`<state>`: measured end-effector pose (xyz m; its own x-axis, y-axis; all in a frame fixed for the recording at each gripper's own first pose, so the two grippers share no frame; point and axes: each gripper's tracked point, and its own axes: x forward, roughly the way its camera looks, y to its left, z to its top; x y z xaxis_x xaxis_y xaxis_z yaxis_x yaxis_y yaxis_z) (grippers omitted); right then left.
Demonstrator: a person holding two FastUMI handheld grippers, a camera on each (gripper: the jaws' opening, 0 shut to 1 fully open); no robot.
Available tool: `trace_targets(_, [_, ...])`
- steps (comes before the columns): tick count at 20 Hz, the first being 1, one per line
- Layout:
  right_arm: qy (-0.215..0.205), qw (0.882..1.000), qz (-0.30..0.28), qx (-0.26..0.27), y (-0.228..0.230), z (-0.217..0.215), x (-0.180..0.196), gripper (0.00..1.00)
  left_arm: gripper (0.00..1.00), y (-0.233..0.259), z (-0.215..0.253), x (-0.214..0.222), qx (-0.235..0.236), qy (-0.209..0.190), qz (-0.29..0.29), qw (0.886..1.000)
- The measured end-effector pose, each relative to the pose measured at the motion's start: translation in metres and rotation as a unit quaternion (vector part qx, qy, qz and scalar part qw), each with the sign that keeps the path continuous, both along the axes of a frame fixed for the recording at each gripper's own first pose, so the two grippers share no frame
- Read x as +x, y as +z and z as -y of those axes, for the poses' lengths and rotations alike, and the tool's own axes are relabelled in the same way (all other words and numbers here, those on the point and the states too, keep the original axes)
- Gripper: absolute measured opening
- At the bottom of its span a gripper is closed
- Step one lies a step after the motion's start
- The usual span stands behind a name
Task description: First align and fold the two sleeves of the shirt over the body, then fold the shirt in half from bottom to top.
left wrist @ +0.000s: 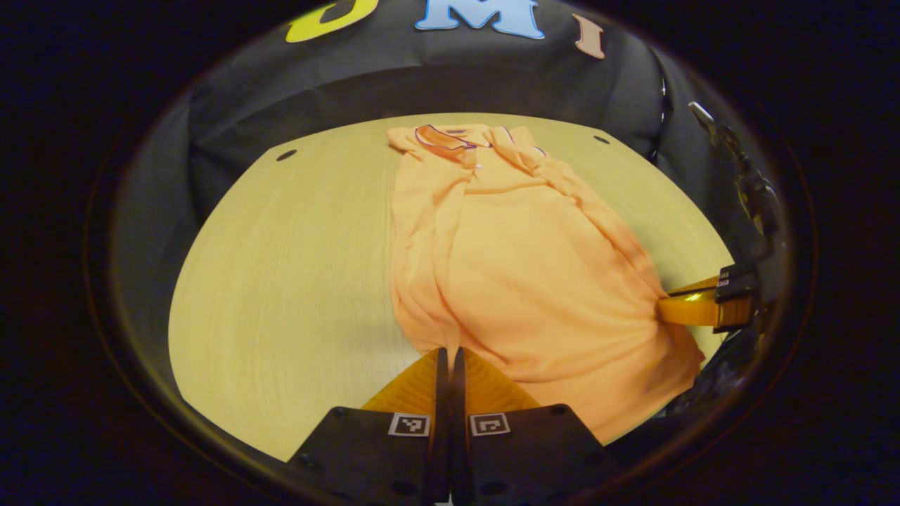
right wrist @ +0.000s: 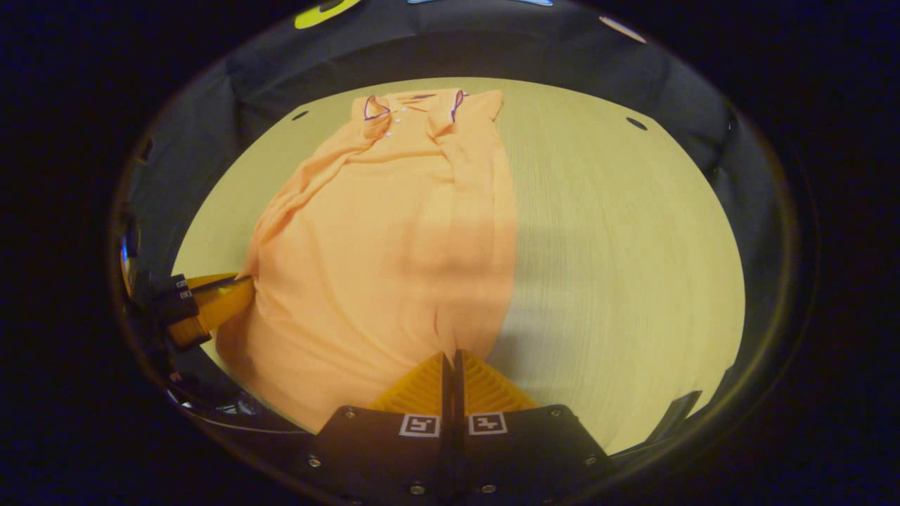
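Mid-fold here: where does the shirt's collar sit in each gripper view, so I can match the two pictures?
Left gripper view: the collar sits at top centre, at the table's far edge, on the orange shirt.
Right gripper view: the collar sits at top, left of centre, again at the far edge.
Shared landmark: the wooden table, with the shirt's body running from the collar down toward the camera.

- The shirt (left wrist: 513, 274) I work on is plain orange, with no print on its body.
- Its collar (right wrist: 411, 105) carries thin dark purple piping along the edges.
- Small white buttons (right wrist: 396, 120) dot the placket.
- My table (left wrist: 281, 295) is pale yellow wood with a fine straight grain.
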<state>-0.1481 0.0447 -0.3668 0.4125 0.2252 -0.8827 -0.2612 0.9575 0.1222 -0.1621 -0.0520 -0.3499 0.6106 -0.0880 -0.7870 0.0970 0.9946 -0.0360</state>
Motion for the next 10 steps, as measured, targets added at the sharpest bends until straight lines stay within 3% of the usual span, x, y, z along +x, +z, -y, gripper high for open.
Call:
trace_targets(5, [-0.005,1.0,0.021,0.014,0.019,-0.006,0.024,0.0,0.07,0.026,-0.007,0.034,-0.005,0.008,0.028,1.0])
trace_targets(10, [-0.004,0.998,0.065,0.027,0.05,-0.015,0.079,0.0,0.07,0.054,-0.016,0.085,-0.004,0.009,0.062,0.998])
